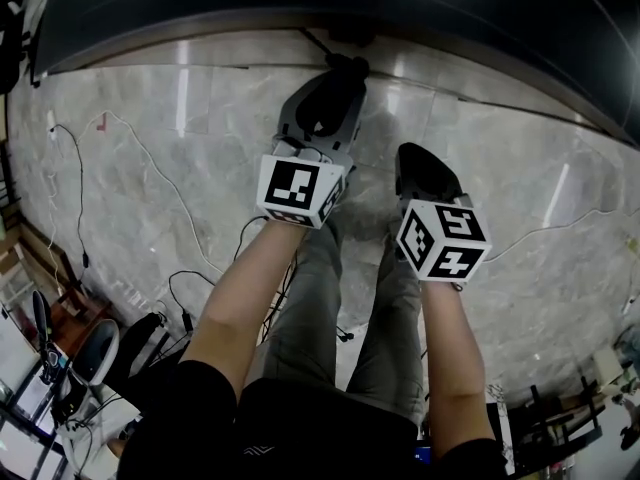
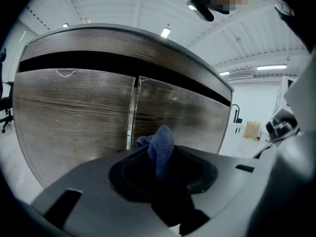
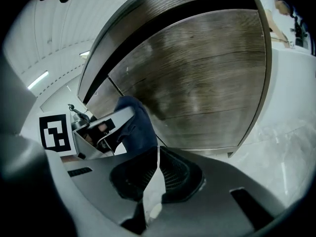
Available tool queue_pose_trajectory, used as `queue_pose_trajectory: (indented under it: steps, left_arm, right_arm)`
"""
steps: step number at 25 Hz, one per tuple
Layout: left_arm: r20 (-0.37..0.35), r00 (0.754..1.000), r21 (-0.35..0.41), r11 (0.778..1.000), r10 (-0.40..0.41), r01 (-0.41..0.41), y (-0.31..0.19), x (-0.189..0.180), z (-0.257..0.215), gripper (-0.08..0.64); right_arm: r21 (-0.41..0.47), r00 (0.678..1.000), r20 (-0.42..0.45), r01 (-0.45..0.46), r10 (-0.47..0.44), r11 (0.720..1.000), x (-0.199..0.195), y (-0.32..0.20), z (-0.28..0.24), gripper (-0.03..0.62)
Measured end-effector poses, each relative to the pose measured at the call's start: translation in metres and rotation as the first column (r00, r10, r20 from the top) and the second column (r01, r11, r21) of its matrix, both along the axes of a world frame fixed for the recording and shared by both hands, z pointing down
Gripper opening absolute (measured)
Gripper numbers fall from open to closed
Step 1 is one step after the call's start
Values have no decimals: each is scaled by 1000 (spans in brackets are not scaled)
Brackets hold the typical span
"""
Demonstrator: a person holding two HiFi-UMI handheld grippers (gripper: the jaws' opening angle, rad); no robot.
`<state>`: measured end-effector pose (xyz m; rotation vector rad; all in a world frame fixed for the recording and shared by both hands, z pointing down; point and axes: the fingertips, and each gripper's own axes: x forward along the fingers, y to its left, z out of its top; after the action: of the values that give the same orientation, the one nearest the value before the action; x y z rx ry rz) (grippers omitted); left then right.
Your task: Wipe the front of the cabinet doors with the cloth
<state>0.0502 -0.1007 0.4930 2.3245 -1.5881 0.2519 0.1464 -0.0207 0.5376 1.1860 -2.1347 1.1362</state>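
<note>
A blue cloth [image 2: 162, 144] sticks up between the jaws of my left gripper [image 2: 160, 168], which is shut on it. Straight ahead stand two wood-grain cabinet doors [image 2: 74, 112] with a vertical seam [image 2: 134, 113] between them. In the head view the left gripper [image 1: 343, 68] reaches up to the dark cabinet [image 1: 300, 8]. My right gripper [image 1: 421, 161] hangs a little further back, to the right. Its jaws [image 3: 157, 157] are shut with nothing in them. In the right gripper view the cloth [image 3: 132, 127] shows just in front of the door [image 3: 207, 83]; contact cannot be told.
A pale marble floor [image 1: 150, 168] runs in front of the cabinet. Loose cables [image 1: 175, 203] trail over it at the left. An office chair [image 1: 92, 353] and clutter sit at the lower left. The person's legs [image 1: 330, 308] are below the grippers.
</note>
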Motion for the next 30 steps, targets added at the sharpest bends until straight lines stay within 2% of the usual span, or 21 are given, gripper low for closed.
queue_pose_trajectory:
  steps: [5,13,30]
  left_arm:
    - [3,1000,-2,1000,30,-30,-5,22,2,127]
    - [-16,996,-9,996,89,-89,-11,83,0,127]
    - [-54,960,1,961,275,-275,-16,251,-1,127]
  right_arm:
    - [-10,1000,-5,-21,21,1000,23,0,4,38]
    - [-1,996,-14,-93,93,996,83,-7,-1,38]
    - [-11,962,-25,-274,273,962,222,8,2,38]
